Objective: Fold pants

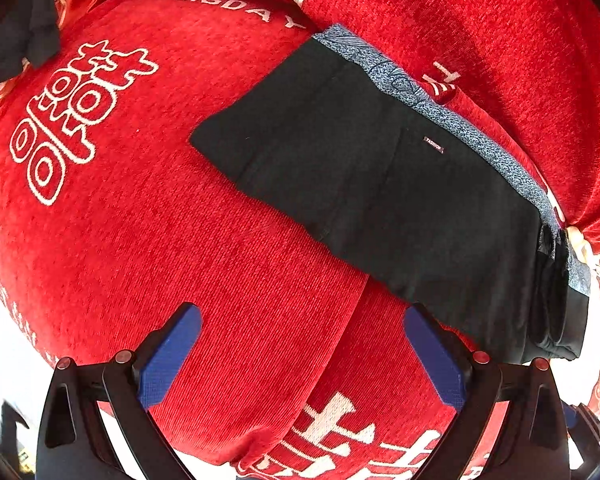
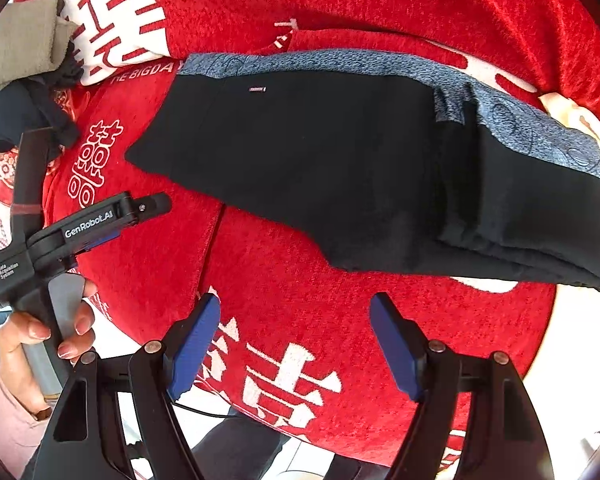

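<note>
Black pants [image 1: 380, 184] with a blue-grey patterned lining strip lie folded into a compact rectangle on the red cloth; they also show in the right wrist view [image 2: 340, 160]. My left gripper [image 1: 302, 344] is open and empty, hovering above the red cloth just short of the pants' near edge. My right gripper [image 2: 296, 340] is open and empty, also short of the pants' near edge. The left gripper's body [image 2: 80, 228], held by a hand, shows at the left of the right wrist view.
The red cloth [image 1: 180, 240] with white characters covers the surface. A dark garment [image 1: 24, 36] lies at the far left. A grey folded cloth [image 2: 24, 40] and dark clothing [image 2: 8, 116] sit at the far left corner. The cloth's edge drops off near me.
</note>
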